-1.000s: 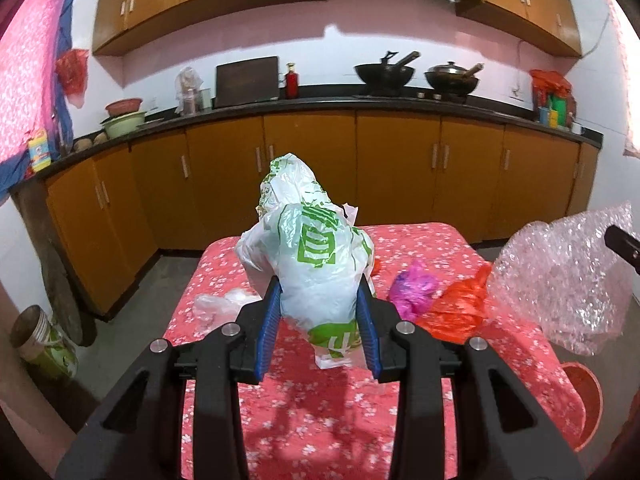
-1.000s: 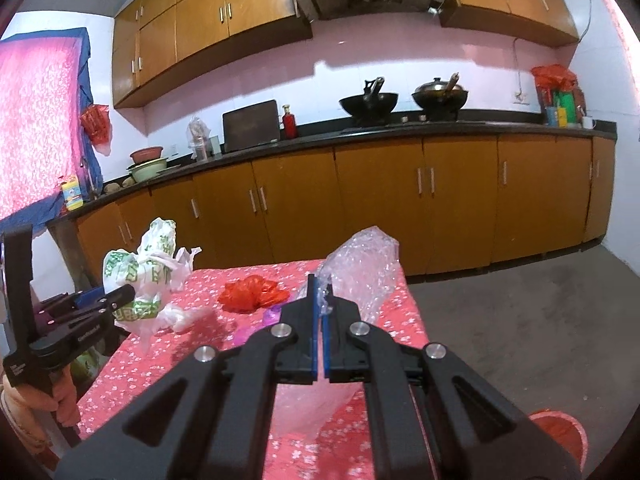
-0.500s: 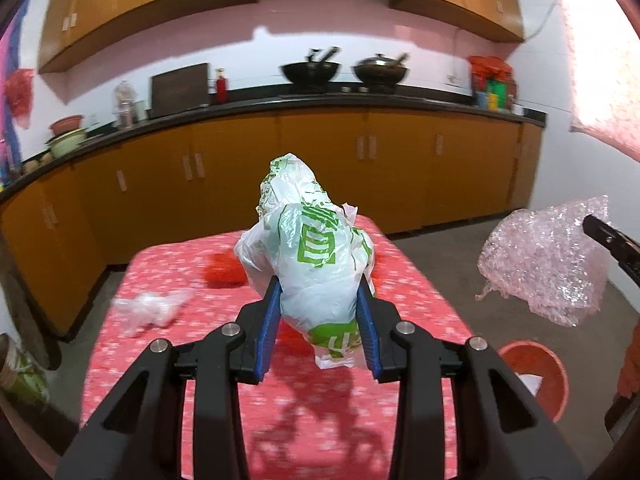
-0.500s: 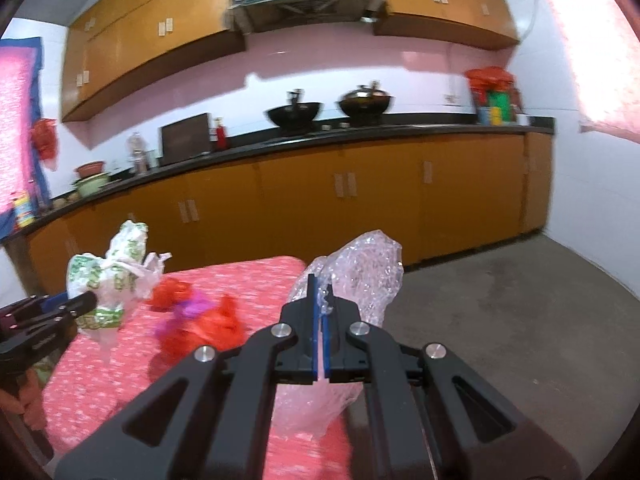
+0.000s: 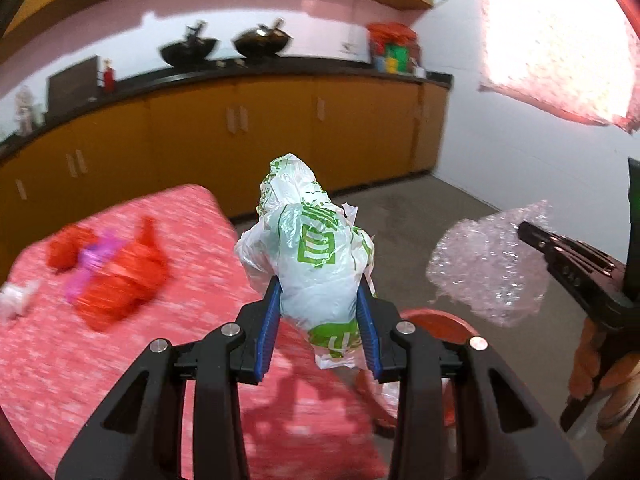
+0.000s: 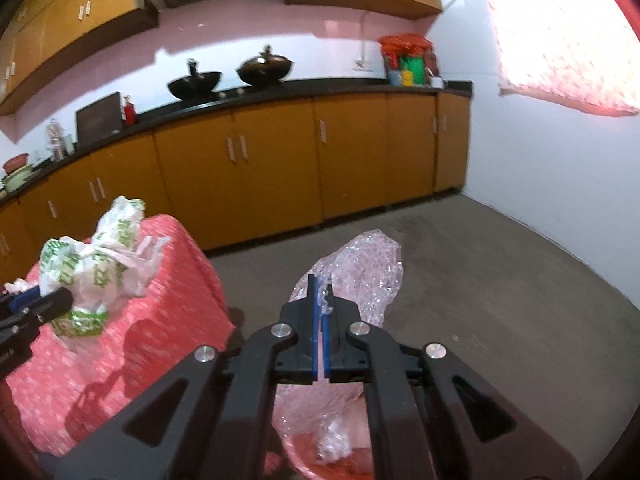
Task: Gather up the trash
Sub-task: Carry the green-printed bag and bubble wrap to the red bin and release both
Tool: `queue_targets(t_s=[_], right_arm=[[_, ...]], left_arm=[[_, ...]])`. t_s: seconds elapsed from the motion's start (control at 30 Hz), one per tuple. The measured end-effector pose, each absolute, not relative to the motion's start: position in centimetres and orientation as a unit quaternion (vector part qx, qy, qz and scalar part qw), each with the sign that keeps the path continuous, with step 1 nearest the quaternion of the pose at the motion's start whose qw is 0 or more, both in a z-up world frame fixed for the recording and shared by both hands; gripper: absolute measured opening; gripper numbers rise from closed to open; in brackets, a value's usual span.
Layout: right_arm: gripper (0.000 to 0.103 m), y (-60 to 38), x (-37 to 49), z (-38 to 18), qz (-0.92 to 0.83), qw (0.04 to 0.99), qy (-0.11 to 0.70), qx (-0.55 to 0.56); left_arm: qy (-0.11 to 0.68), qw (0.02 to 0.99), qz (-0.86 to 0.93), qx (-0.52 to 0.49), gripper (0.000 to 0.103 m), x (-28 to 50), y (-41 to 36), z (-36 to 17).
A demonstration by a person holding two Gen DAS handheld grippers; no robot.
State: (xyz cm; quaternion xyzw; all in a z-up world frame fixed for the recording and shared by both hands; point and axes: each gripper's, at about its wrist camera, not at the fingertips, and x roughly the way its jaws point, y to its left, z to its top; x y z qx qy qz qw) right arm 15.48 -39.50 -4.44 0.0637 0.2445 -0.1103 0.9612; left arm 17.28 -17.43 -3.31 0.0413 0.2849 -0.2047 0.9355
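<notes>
The white plastic bag with green print (image 5: 316, 264) sat crumpled between the blue pads (image 5: 269, 330) of the left gripper (image 5: 318, 328), which stood partly open and pressed on both its sides; the bag's top rose above the fingertips and its bottom tail hung below them. The print was a green square emblem and green blocks; no word on it could be read. The sheet of clear bubble wrap (image 6: 360, 276) was pinched at one edge in the right gripper (image 6: 319, 334), whose jaws were closed almost flat together, the rest of the sheet spilling ahead of and below the fingers.

Both bundles hung off the near corner of the table with the red flowered cloth (image 5: 120, 360), over a red bin (image 5: 436, 320) on the floor; in the right wrist view the bin's rim showed under the bubble wrap. On the cloth lay red and purple bags (image 5: 116, 268) and a small white scrap (image 5: 16, 296), well apart from the grippers. Past the table edge the grey floor (image 6: 500, 280) lay open up to the orange cabinets (image 6: 280, 168) and the white wall.
</notes>
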Motion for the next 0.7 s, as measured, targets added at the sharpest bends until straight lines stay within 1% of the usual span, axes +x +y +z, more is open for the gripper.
queue_targets(t_s=[0.33, 0.7], right_arm=[[0.003, -44.4, 14.3, -10.7, -0.134, 0.939, 0.307, 0.083], [0.003, -46.3, 16.0, -16.0, -0.128, 0.922, 0.350, 0.108]], left_arm=[[0.353, 0.892, -0.264, 0.100, 0.037, 16.2, -26.7, -10.8], [0.411, 0.858, -0.278, 0.134, 0.038, 17.5, -30.5, -16.2]])
